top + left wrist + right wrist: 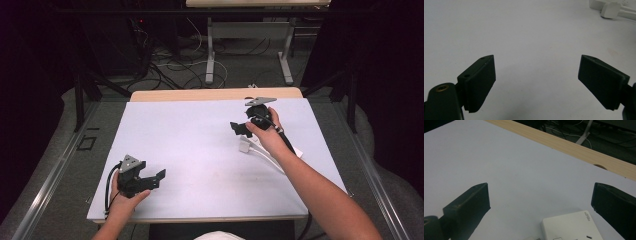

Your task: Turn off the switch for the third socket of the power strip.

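My left tongs [150, 178] sit wide apart, nothing between them, low over the near-left of the worktop [200, 150]. Their own view adds a white plug block [611, 10] and cable far ahead to the right, well apart from them. My right tongs [241, 129] are also wide, gripping nothing. High view puts the white socket adapter [245, 146] just beside them, under my right hand [270, 135]. Right gripper view shows that adapter [571, 227] lying flat between the jaws, nearer the right one, and the wooden worktop edge [574, 148] beyond. No containers.

Bright, evenly lit table; surroundings dark, slightly soft.
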`<control>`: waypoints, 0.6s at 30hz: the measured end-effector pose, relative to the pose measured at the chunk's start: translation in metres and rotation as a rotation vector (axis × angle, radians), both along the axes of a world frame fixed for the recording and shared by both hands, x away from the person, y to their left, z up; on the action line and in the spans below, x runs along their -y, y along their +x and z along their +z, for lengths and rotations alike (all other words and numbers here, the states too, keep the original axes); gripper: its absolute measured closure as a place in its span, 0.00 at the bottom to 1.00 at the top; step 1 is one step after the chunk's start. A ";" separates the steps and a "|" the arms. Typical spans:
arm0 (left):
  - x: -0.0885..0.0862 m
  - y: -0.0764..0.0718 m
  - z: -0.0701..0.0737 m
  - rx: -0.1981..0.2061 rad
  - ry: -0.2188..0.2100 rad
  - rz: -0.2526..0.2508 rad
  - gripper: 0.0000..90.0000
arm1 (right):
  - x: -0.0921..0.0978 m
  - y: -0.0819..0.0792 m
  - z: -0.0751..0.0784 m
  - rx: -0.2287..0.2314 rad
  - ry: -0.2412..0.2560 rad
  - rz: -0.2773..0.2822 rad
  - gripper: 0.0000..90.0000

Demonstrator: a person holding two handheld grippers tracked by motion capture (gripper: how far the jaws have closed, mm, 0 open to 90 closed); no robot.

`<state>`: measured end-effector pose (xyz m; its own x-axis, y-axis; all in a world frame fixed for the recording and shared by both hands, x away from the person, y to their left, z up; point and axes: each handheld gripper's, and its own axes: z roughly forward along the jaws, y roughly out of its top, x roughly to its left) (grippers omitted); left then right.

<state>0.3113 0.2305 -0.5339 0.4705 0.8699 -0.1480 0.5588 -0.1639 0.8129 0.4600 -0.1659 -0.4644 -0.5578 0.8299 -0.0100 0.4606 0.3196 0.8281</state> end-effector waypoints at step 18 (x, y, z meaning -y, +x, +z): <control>0.002 0.000 0.000 0.009 -0.042 -0.020 0.00 | 0.014 -0.032 0.008 0.023 0.003 0.018 0.05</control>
